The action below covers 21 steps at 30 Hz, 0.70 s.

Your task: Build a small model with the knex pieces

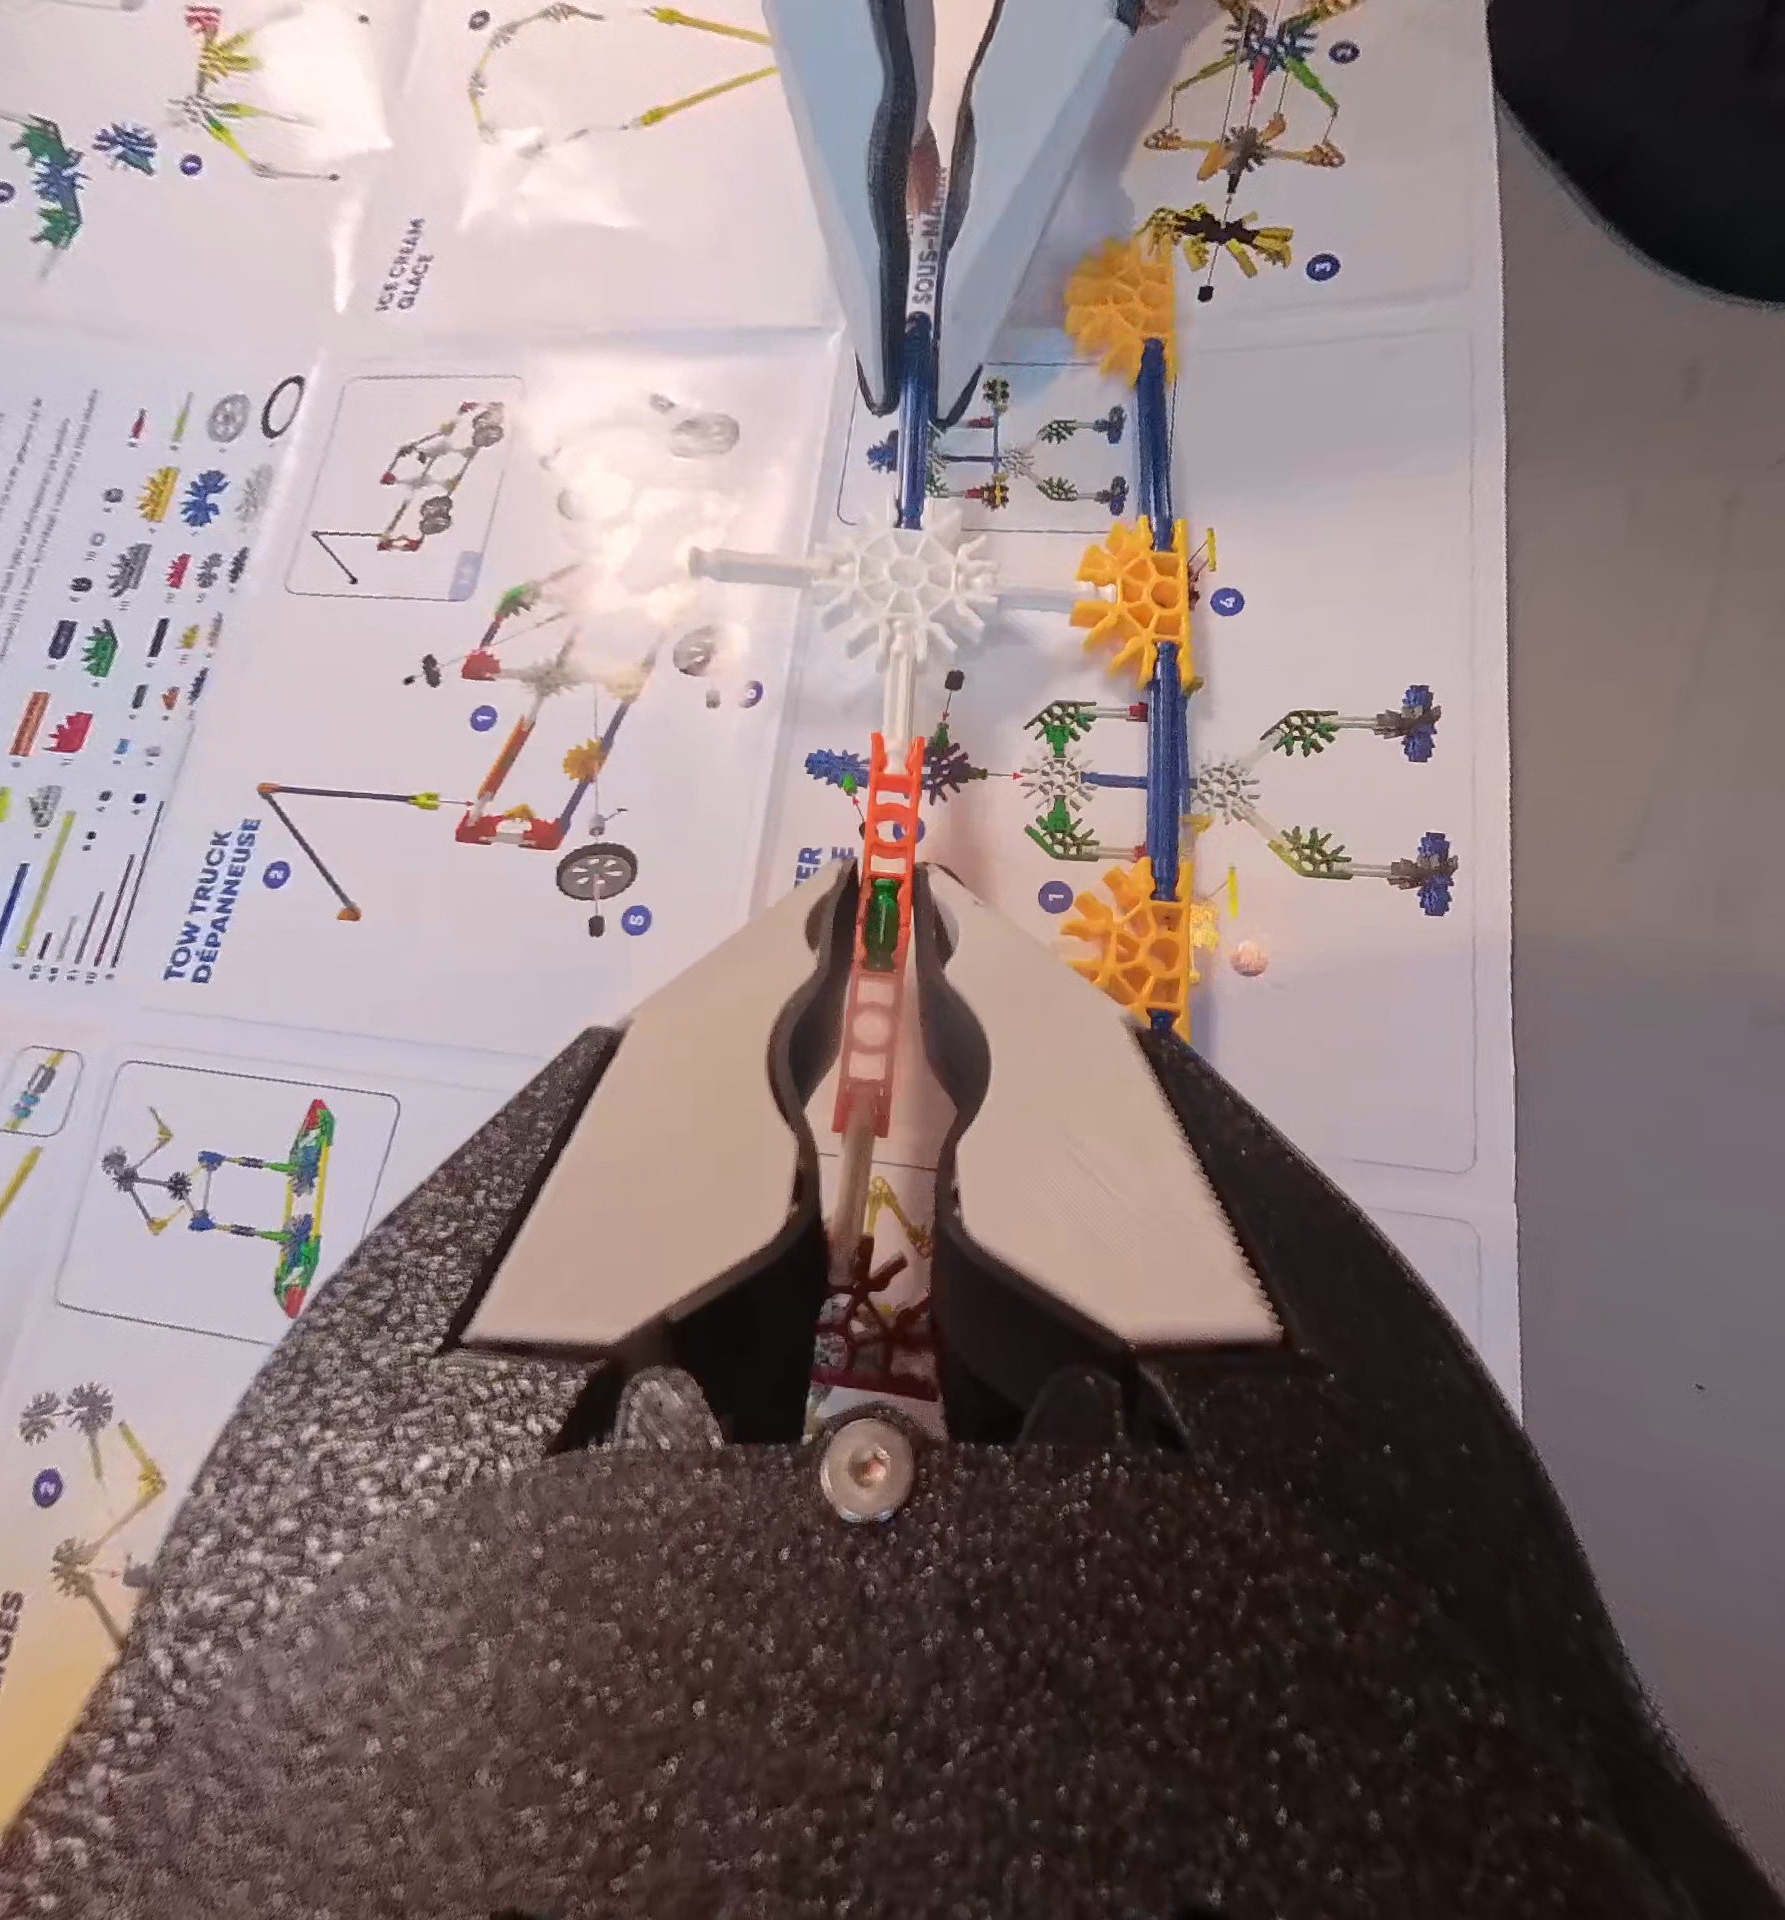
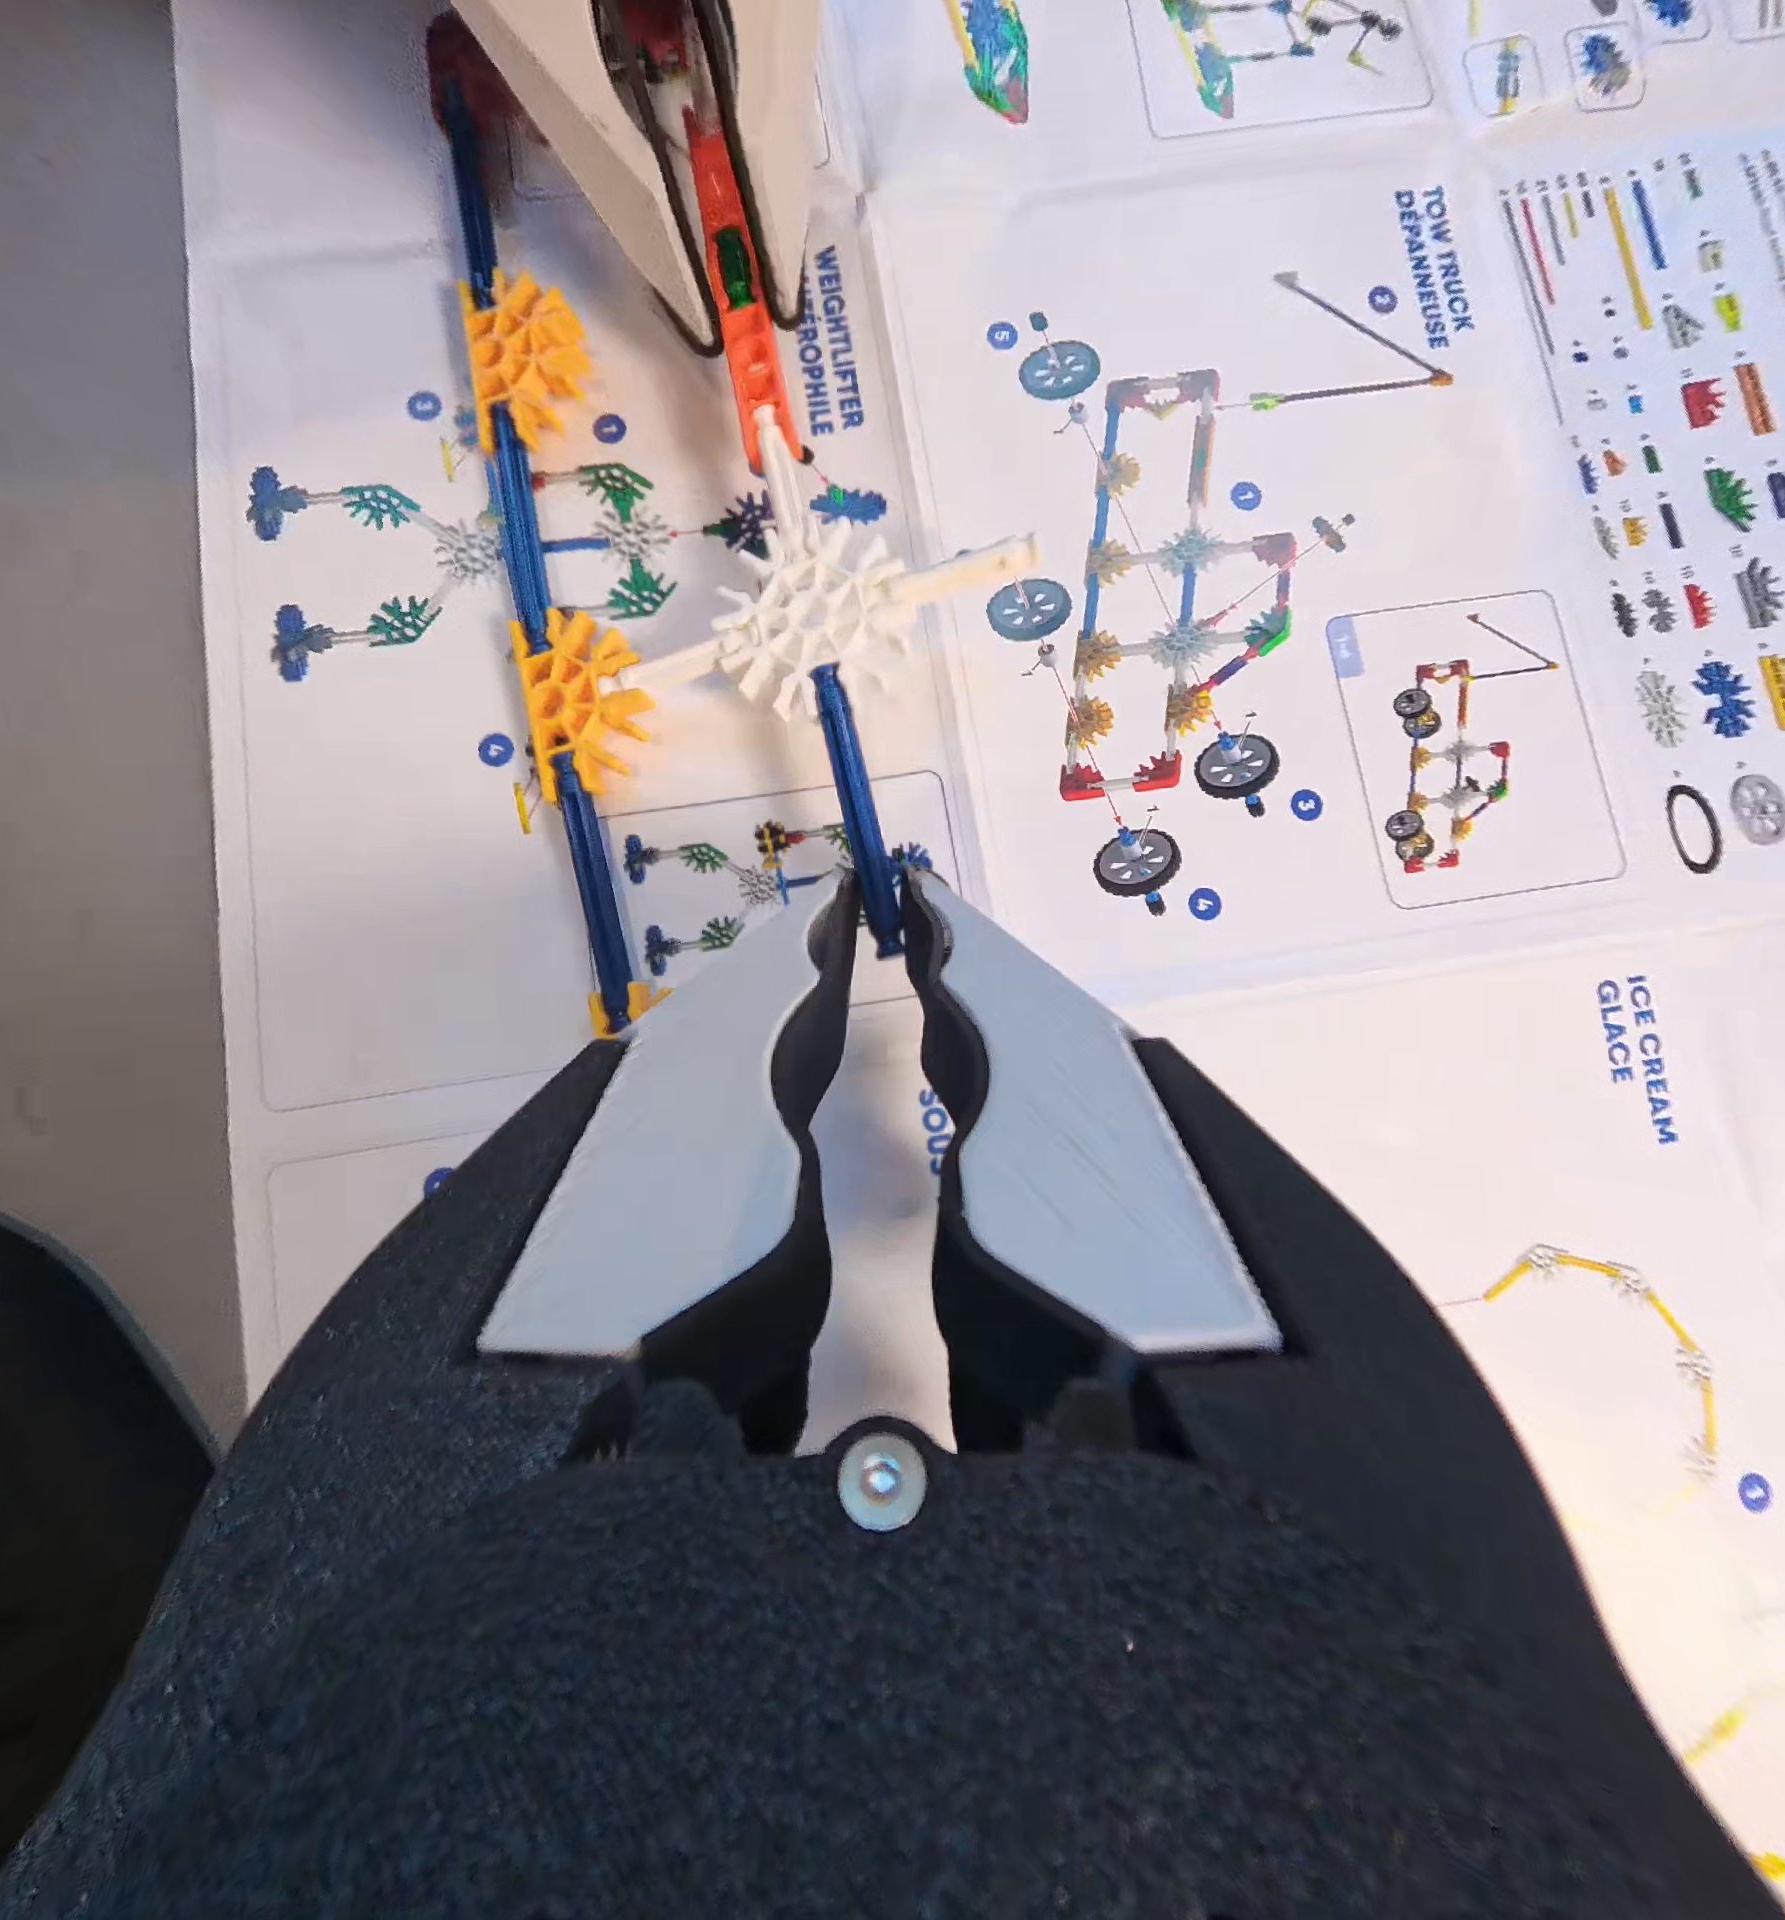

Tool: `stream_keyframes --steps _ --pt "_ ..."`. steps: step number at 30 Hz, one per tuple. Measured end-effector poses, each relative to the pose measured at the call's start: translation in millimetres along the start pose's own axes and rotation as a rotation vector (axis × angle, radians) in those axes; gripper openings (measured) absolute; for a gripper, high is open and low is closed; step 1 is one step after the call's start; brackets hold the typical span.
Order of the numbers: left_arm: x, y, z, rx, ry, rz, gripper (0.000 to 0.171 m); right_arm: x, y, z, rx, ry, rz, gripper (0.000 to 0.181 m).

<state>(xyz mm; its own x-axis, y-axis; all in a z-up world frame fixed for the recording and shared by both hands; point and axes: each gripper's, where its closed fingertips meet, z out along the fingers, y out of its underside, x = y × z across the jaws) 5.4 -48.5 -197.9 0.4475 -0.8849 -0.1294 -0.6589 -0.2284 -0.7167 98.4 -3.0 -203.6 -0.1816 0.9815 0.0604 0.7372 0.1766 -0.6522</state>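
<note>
Two grippers pinching opposite ends of a toy rod frame.

Left gripper (image 1: 886, 883) nearly closed on the orange connector (image 1: 890, 821); right gripper (image 2: 880, 883) nearly closed on the blue rod (image 2: 852, 779). Both joined through the white wheel-shaped hub (image 1: 903, 587), over the instruction sheet (image 1: 452, 312), beside yellow connectors (image 1: 1137, 597).

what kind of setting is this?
Likely a tabletop toy-building station: a printed instruction sheet covers the table, with a rod-and-connector model on it, both grippers clamped on its ends.
</note>
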Motion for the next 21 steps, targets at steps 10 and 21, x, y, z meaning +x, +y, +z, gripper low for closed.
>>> stream_keyframes --steps 10,21 --pt "-25.6 16.0 -32.9 0.016 -0.043 -0.126 0.021 -10.8 11.5 -5.7 0.002 0.137 0.112 0.016" --pt "-11.1 61.5 -45.3 -0.074 0.057 -0.211 0.034 -14.5 -39.2 11.5 0.077 0.084 0.026 0.019"
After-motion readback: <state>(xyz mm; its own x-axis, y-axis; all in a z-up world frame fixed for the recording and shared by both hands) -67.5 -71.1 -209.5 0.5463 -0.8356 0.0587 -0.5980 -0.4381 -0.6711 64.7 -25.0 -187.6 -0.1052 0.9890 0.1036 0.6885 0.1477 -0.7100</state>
